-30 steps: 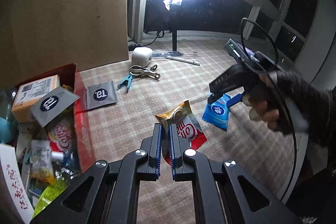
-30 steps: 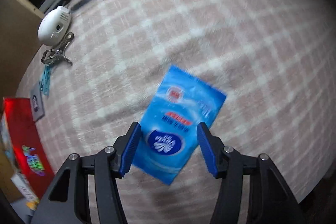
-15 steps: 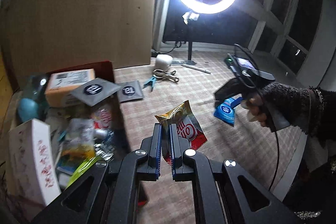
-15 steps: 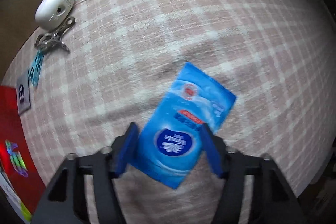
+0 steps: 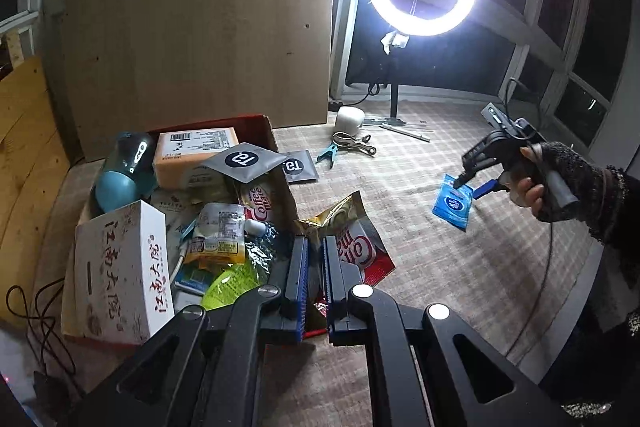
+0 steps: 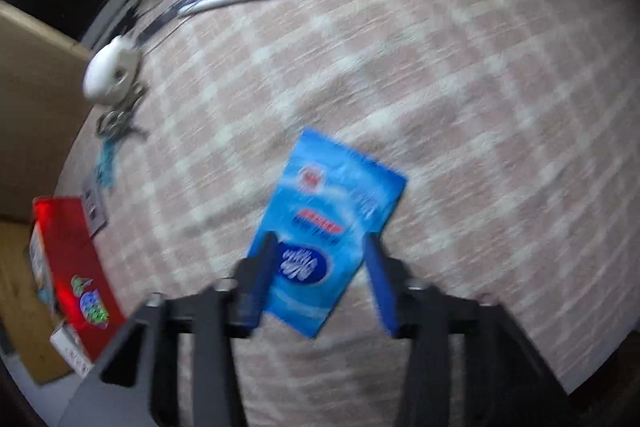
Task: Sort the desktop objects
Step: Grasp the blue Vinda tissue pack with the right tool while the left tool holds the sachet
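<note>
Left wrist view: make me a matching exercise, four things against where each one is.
Things:
1. Coffee sachet
2. Blue packet
3. Orange box
4. Metal clip

Places:
A. Inside the red bin
B. On the cloth, near the lamp stand
C. Clamped in the left gripper
D. Between the fingers of the right gripper

Pairs: 1-C, 2-D, 3-A, 4-B

Blue tissue packet (image 6: 326, 231) flat on cloth
</note>
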Demonstrator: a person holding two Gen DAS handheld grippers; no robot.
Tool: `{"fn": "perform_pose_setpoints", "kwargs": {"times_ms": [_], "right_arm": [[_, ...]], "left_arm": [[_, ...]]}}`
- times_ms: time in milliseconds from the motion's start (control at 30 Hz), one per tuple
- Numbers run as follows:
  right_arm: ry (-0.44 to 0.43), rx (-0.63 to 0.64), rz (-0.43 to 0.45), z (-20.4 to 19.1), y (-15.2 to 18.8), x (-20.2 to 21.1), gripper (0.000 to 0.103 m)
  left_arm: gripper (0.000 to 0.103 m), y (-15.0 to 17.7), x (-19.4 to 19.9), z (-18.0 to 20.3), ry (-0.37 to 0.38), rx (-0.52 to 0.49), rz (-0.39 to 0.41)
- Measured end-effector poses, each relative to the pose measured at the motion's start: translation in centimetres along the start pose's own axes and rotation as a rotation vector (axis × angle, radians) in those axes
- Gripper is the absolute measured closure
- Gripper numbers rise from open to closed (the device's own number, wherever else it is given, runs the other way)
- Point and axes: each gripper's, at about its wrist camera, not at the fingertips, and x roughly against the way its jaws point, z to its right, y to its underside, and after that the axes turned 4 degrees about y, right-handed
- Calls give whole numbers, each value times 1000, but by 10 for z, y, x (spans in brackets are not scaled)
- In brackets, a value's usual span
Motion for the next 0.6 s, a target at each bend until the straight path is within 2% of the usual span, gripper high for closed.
{"fn": "perform_pose_setpoints", "kwargs": {"times_ms": [67,133,233,367,400,500,600], "right_arm": [[-48,-31,-80,-3,2,-13,51],[20,13,-64,-18,6,-15,45],[110,-5,-48,-28,11,-18,44],[195,-1,-53,-43,15,-26,31],[216,1,-55,-46,16,-28,30],[258,16,-15,-54,25,-28,33],[269,51,21,-54,36,-25,46]], "left_arm": [[97,3,1,2,3,-1,-1],[97,5,2,3,13,-4,-1],[97,8,6,2,23,-7,7],[97,13,13,-3,40,2,18],[97,15,15,-5,43,6,19],[97,17,19,-10,36,11,24],[97,18,24,-13,30,12,27]]}}
